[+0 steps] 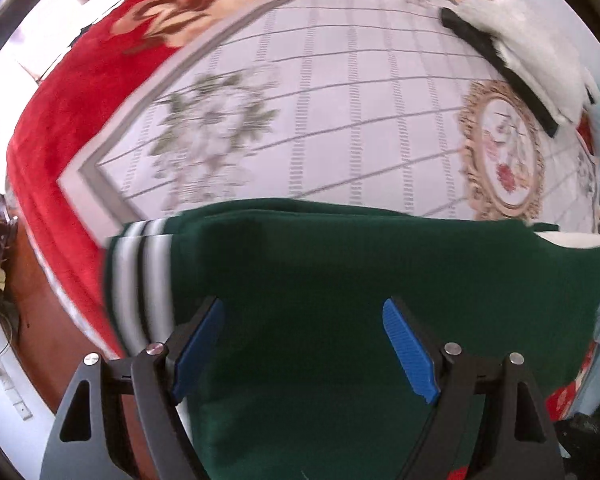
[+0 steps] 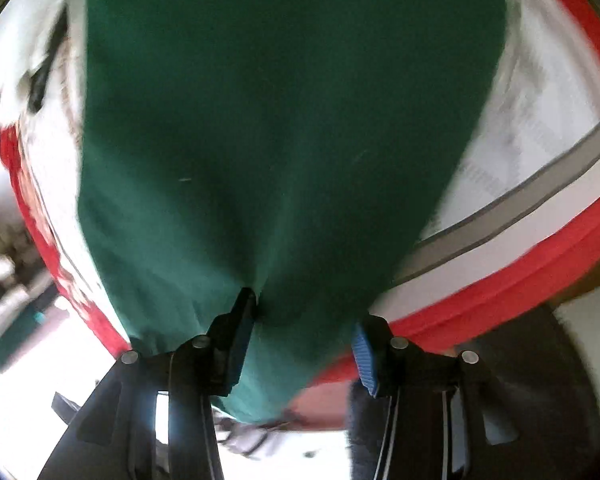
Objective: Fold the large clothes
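Dark green knit fabric: a large green garment is lying folded on the near part of a bed, its white-and-green striped ribbed hem showing at the left end in the left wrist view and a strip of white lining peeking out at the right end. White checked bedspread, printed with grey-green flower sprays and a gold-framed rose medallion, is lying under the garment and spreading far beyond it. Red plush blanket is bordering the bedspread along the left and far edges. White and black item, blurred, is resting at the far right of the bedspread. Left gripper is hovering over the green cloth with blue pads spread wide and nothing between them. Right gripper is standing with its jaws partly apart; green cloth is lying in the gap, touching the left pad, while the right pad is showing clear of it.
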The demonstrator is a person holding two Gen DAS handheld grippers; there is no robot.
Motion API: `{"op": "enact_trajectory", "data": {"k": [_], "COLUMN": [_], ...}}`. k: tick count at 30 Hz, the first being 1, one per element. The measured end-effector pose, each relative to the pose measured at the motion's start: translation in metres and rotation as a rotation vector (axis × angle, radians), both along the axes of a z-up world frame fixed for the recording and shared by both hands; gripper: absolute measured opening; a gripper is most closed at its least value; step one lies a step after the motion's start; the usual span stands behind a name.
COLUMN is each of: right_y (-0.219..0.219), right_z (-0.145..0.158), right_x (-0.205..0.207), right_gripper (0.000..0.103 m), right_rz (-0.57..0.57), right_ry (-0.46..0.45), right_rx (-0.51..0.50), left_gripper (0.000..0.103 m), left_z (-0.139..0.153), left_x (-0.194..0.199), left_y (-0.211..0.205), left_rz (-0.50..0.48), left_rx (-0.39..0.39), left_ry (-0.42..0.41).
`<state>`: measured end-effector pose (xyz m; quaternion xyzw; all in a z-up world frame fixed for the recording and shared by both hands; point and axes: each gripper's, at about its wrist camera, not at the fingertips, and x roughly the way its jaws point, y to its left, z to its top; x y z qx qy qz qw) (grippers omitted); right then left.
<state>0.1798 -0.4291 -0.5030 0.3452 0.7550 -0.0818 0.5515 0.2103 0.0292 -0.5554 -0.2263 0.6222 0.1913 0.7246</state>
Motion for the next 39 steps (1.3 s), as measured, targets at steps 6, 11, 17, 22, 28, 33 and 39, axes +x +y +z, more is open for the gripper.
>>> {"op": "enact_trajectory", "data": {"k": [6,11,17,22,28,33,39], "right_y": [-0.005,0.003,-0.013,-0.015,0.001,0.035,0.091], "right_z": [0.066,0.056,-0.037,-0.070,-0.028,0.004,-0.051], "right_x": [0.054,0.154,0.240,0.266,0.271,0.205,0.139], "right_gripper": [0.048,0.048,0.042,0.039,0.039,0.039,0.050], "right_rz": [0.152,0.239,0.190,0.189,0.321,0.508,0.693], "right_ry": [-0.165,-0.368,-0.340,-0.320,-0.312,-0.325,-0.197], "right_rx": [-0.165,-0.208,-0.242,-0.270,-0.233,-0.111,-0.106], "left_gripper": [0.081,0.081,0.084,0.088,0.088,0.088,0.093], "left_z": [-0.024,-0.069,-0.085,-0.092,-0.050,-0.032,-0.094], "left_x": [0.050,0.080,0.082,0.085,0.062,-0.003,-0.034], "left_y": [-0.040,-0.048,-0.044,-0.047,-0.046,-0.053,-0.035], "left_rz": [-0.043,-0.041,-0.019,-0.008,0.053,0.086,0.164], "left_rx": [-0.004,0.006,0.009,0.017,0.003,0.060,-0.001], "left_ry": [-0.010,0.058,0.057,0.054,0.043,0.102,0.161]}}
